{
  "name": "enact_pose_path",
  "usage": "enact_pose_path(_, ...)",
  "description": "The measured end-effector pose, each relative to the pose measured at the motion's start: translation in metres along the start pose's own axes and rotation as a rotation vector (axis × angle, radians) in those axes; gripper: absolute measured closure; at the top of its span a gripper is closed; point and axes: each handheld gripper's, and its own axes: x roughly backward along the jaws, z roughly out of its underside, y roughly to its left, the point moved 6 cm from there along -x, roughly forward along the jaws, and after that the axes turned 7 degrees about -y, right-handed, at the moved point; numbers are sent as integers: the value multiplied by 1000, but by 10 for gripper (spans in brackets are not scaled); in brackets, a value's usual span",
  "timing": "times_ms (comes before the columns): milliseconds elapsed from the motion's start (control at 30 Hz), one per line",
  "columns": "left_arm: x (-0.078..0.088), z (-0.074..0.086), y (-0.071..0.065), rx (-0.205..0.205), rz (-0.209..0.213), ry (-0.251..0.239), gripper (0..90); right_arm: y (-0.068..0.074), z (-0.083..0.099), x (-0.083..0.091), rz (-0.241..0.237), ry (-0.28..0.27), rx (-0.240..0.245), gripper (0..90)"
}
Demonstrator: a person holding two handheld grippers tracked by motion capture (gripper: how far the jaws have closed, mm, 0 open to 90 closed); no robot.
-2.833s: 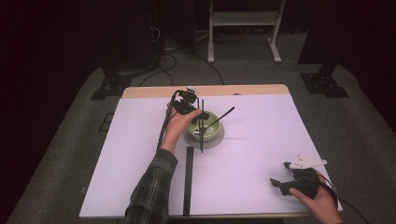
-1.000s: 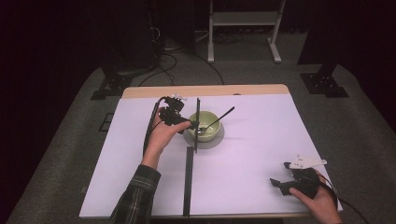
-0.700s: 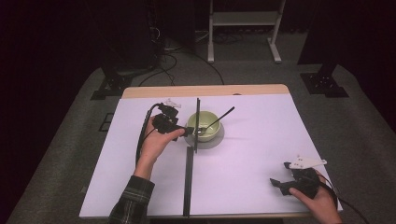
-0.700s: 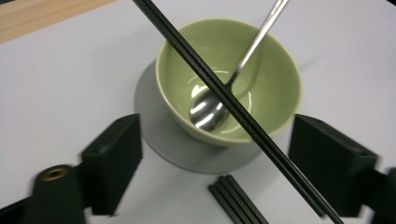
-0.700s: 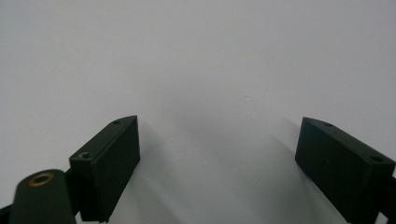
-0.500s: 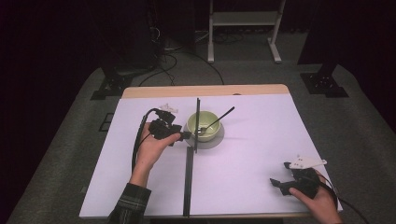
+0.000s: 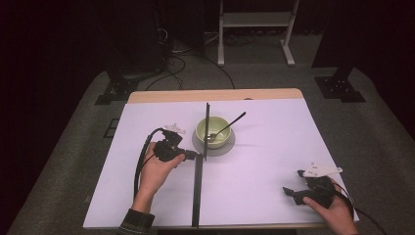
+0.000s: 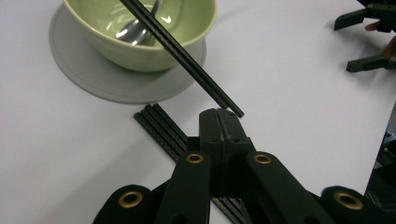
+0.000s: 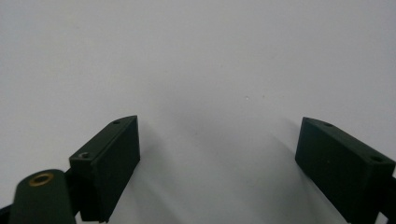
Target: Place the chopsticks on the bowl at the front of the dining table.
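A pale green bowl (image 7: 213, 131) (image 8: 140, 42) stands on a grey round mat (image 7: 230, 145) (image 8: 84, 74) with a metal spoon (image 7: 227, 126) (image 8: 135, 32) in it. A thin black stick (image 7: 206, 132) (image 8: 187, 56) lies across the bowl's rim, its near end just past my left gripper (image 7: 195, 155) (image 8: 219, 114). That gripper's jaws have just been closing and now meet, with nothing between them. Under them a flat black strip (image 7: 197, 191) (image 8: 161, 128) lies on the table. My right gripper (image 7: 292, 195) (image 9: 219, 140) rests open on the white table at the near right.
The white table top (image 7: 274, 147) has a wooden far edge (image 7: 215, 95). My right gripper (image 8: 344, 45) shows far off in the left gripper view. Beyond the table, on the dark floor, are cables and a white stand (image 7: 254, 19).
My left hand has drawn back from the bowl's far left side toward the near left, ending at the strip's far end. The right hand has stayed put.
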Motion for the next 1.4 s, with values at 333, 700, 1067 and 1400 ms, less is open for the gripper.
enact_pose_path(333, -14, 17, -16, -17, 46, 41, 900, 0, 0, 0, 0, 0, 0, 123)
enact_pose_path(700, -28, 12, -25, -53, 57, 55, 900, 0, 0, 0, 0, 0, 0, 123)
enact_pose_path(1067, -33, 9, -17, -35, 45, 45, 900, 0, 0, 0, 0, 0, 0, 123)
enact_pose_path(1400, -35, 7, -15, -34, 40, 48, 900, 0, 0, 0, 0, 0, 0, 123)
